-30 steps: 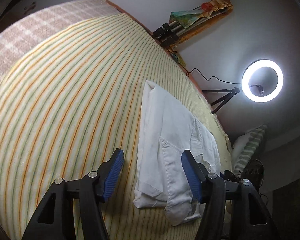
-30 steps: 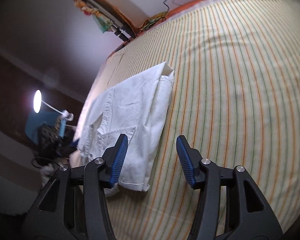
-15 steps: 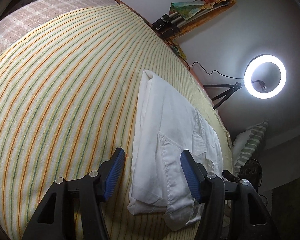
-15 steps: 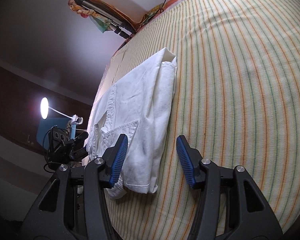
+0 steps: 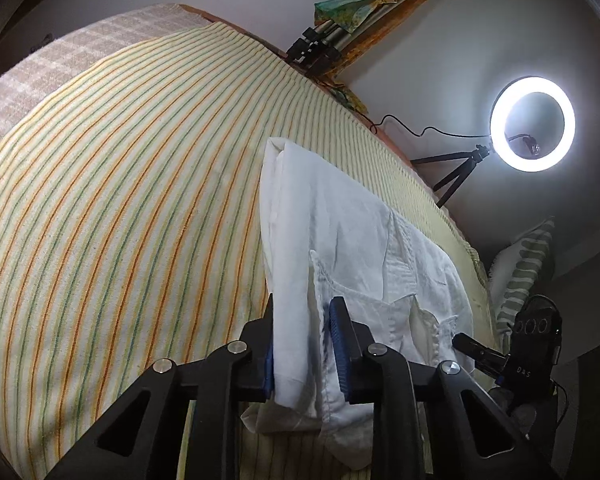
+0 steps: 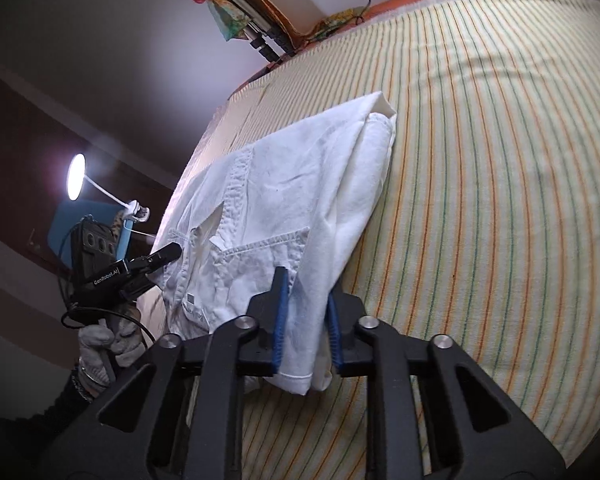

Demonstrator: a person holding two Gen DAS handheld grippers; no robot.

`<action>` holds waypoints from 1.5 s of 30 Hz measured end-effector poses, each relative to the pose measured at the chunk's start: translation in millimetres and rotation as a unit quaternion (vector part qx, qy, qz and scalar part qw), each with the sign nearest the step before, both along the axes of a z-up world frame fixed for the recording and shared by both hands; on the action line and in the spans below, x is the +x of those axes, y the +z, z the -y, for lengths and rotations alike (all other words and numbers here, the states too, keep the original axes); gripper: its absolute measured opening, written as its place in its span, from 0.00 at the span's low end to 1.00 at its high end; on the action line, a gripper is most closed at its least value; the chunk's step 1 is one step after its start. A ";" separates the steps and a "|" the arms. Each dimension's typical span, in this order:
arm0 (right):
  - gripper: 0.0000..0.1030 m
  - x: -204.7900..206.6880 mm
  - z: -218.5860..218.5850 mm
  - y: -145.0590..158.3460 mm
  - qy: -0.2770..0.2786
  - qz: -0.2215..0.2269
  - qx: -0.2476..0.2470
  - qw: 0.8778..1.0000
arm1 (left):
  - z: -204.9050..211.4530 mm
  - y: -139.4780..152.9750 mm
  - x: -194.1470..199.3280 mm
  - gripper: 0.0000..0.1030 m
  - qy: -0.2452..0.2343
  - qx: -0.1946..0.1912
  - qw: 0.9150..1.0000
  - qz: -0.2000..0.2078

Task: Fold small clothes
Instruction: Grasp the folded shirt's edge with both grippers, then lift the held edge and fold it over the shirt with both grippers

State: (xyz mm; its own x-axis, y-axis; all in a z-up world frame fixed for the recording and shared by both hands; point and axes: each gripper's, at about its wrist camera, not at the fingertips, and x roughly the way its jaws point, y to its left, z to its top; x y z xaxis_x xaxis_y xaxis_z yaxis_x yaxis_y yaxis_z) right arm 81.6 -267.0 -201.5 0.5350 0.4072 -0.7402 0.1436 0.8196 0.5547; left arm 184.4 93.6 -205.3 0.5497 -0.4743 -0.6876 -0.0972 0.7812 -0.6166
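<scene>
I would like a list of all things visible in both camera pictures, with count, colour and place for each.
shirt: 1, white, partly folded on the bed, near edge pinched by both grippers
bedsheet: 1, cream with orange and green stripes, covering the bed
ring light: 1, white, lit, on a small black tripod beyond the bed
pillow: 1, green-and-white striped, off the bed's far side
left gripper: 1, black with blue pads, shut on the shirt
right gripper: 1, same colours, shut on the shirt
gloved hand: 1, grey, holding the left gripper
</scene>
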 end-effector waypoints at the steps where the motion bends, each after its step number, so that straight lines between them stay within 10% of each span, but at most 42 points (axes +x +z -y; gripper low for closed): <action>1: 0.14 -1.1 -1.1 3.4 0.003 0.003 -0.006 1.000 | 3.1 4.5 -1.2 0.17 -0.002 0.010 1.000 0.007; 21: 0.09 -17.6 -41.2 74.7 0.069 0.068 -0.193 0.976 | 84.1 66.6 -17.5 0.10 -0.074 0.090 0.988 0.098; 45: 0.08 -55.5 75.7 134.9 -0.006 0.084 -0.299 0.951 | 237.9 84.3 59.7 0.09 -0.176 0.078 0.971 0.142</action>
